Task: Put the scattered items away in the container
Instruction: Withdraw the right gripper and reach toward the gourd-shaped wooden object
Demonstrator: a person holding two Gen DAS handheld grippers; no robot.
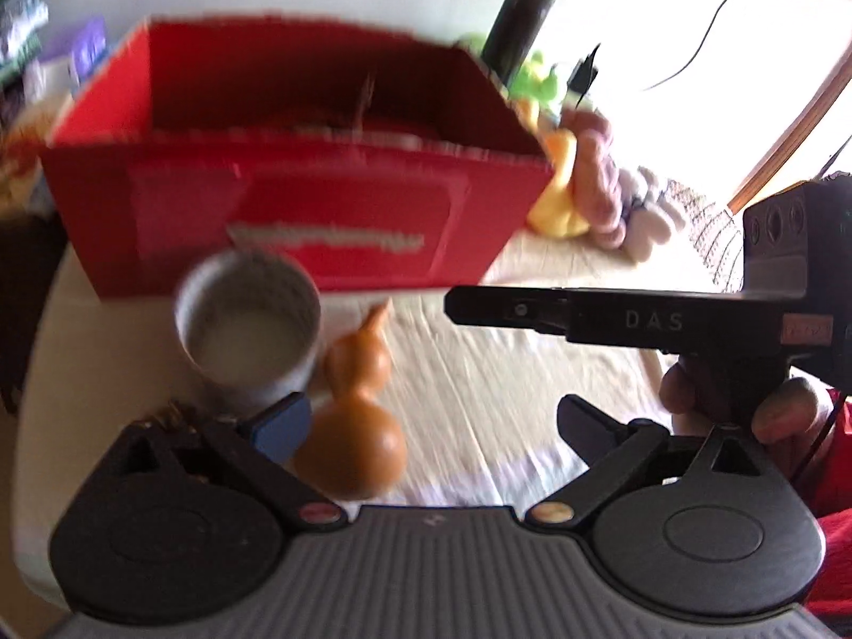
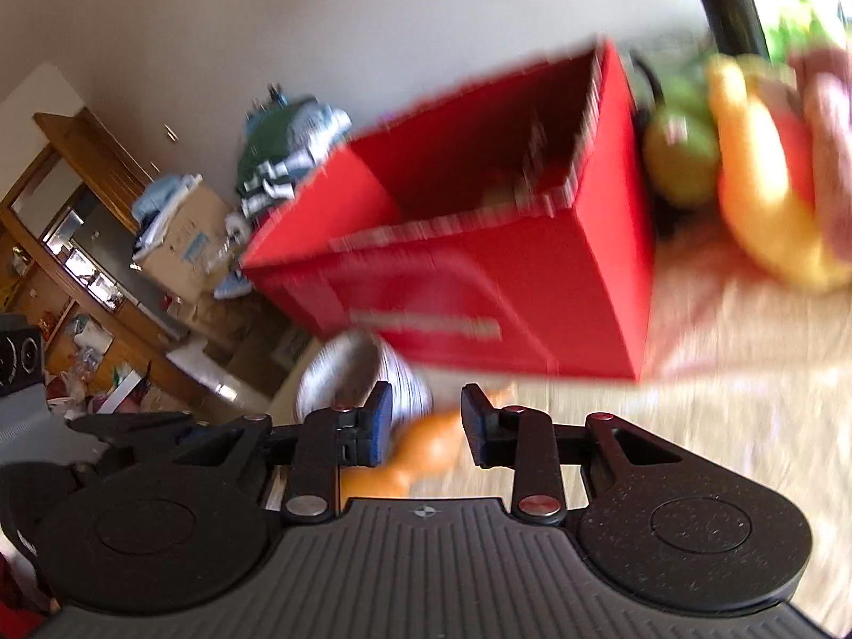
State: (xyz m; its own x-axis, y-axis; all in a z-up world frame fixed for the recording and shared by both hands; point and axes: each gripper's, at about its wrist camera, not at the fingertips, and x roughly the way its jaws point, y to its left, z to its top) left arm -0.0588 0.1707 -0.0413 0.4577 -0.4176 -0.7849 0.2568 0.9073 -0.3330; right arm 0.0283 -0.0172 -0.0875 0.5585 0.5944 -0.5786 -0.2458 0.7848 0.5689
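A red cardboard box [image 1: 298, 197] stands open on the cloth-covered table; it also shows in the right wrist view [image 2: 479, 266]. In front of it stand a grey cup [image 1: 247, 325] and an orange gourd [image 1: 354, 415]. My left gripper [image 1: 431, 420] is open, its left blue pad beside the gourd and cup. My right gripper [image 2: 426, 420] is open above the gourd [image 2: 426, 452], with the cup [image 2: 362, 373] just beyond its left finger. The right gripper also crosses the left wrist view [image 1: 612, 314]. Both views are blurred.
Soft toys, yellow, pink and white [image 1: 586, 197], lie right of the box, with a green one and a dark cylinder [image 1: 519, 26] behind. In the right wrist view the toys [image 2: 756, 175] fill the upper right. Cluttered furniture and boxes [image 2: 160, 245] stand beyond the table's left edge.
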